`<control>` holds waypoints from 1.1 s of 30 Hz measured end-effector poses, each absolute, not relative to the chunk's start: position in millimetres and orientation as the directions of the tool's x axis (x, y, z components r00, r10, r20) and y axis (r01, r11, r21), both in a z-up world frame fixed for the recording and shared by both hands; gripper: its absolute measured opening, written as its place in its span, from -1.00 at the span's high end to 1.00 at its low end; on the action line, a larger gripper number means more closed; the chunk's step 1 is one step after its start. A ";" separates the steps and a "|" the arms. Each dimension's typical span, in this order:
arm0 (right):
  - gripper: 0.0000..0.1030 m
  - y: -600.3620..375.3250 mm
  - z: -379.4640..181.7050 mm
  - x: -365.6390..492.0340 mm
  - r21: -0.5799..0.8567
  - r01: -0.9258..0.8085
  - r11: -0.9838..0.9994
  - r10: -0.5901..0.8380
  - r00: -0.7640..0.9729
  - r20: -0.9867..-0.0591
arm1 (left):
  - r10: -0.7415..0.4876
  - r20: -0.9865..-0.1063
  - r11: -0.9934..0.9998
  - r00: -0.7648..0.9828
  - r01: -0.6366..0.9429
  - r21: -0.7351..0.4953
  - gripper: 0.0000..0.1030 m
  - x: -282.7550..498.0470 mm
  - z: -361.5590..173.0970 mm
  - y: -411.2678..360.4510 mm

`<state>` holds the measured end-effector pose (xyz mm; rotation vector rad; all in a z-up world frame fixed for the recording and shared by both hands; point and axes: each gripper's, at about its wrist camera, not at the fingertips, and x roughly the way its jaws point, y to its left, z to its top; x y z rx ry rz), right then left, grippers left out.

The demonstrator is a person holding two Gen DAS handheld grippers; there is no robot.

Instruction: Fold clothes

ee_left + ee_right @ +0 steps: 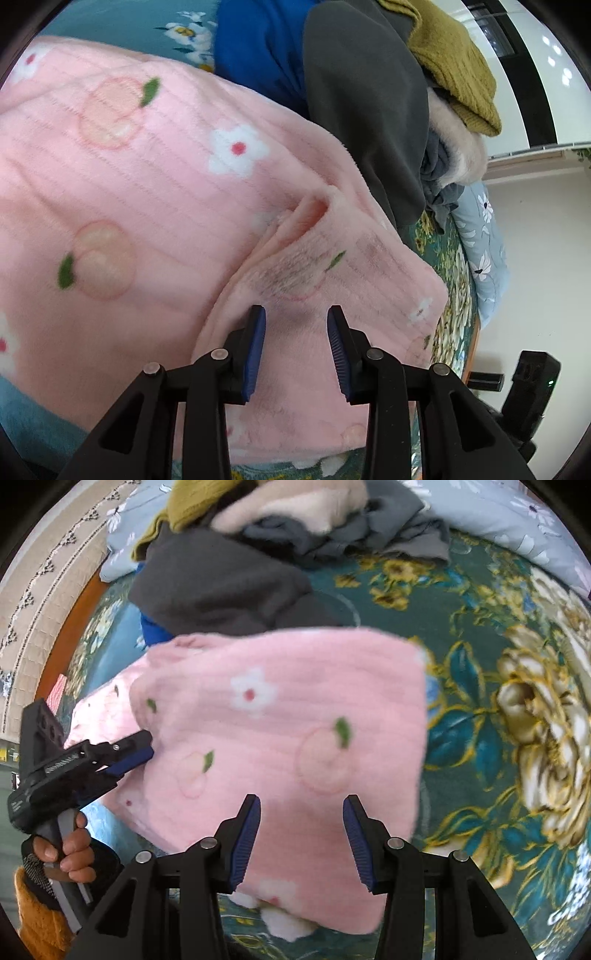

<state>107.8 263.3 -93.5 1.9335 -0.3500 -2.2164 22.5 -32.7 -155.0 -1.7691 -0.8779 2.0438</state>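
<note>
On the bed: pink fleece garment (pixel 280 746) lies folded over, near the middle of the floral bedspread (pixel 480 686).
Left gripper (pixel 296 314): my jaws apart over the garment's near right corner, nothing clamped.
Right gripper (pixel 301 803): jaws apart above the fold, empty.
Progress: one fold looks made; I judge further folds remain.
Left to do: heap of clothes (pixel 229 579) at far side, unfolded.
Room: open bedspread right; heap crowds the far edge.
</note>
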 end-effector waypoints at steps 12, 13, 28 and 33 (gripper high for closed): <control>0.03 244.1 -100.8 131.3 0.250 -0.078 -0.965 -0.241 -0.115 -0.964 | 0.629 -0.620 -0.593 -0.469 0.225 -0.773 0.14 43.4 -120.9 -107.6; 0.03 242.7 -101.2 131.6 0.246 -0.074 -0.966 -0.237 -0.113 -0.965 | 0.624 -0.589 -0.562 -0.513 0.228 -0.795 0.14 47.4 -114.0 -124.3; 0.03 217.6 -85.5 130.8 0.205 -0.024 -0.978 -0.201 -0.120 -0.972 | 0.318 -0.604 -0.152 -0.730 0.590 -0.793 -0.17 116.2 -167.1 -367.7; 0.03 221.9 -85.7 132.1 0.184 -0.062 -0.981 -0.177 -0.100 -0.979 | 0.379 -0.606 -0.082 -0.700 0.627 -0.775 -0.31 109.8 -208.0 -361.8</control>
